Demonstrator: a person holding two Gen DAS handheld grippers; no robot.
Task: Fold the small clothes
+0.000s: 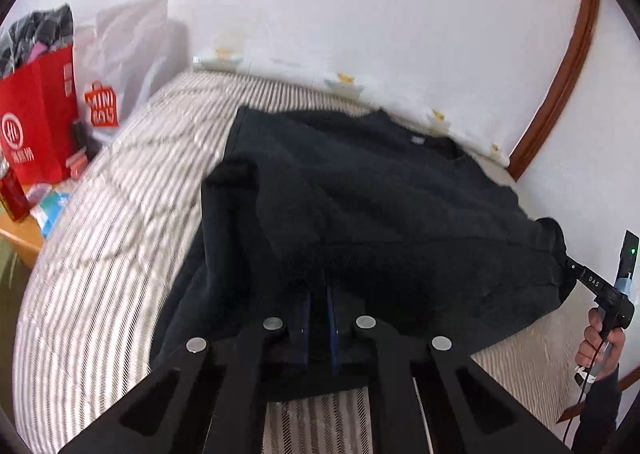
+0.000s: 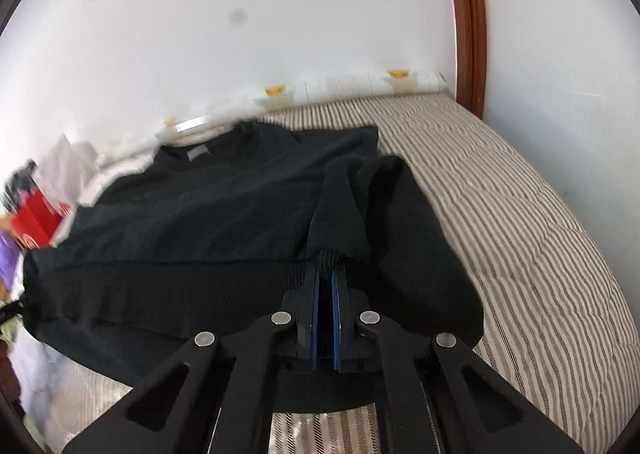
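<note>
Sweater (image 1: 360, 206) black, knit, hem ribbed.

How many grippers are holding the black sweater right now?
2. The left gripper is shut on the black sweater's bottom hem at one corner; the right gripper is shut on the hem at the other corner, over the striped bed.

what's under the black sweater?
The striped bedspread shows around the black sweater on every side. Both grippers, left and right, pinch its hem. Anything beneath its middle is covered.
</note>
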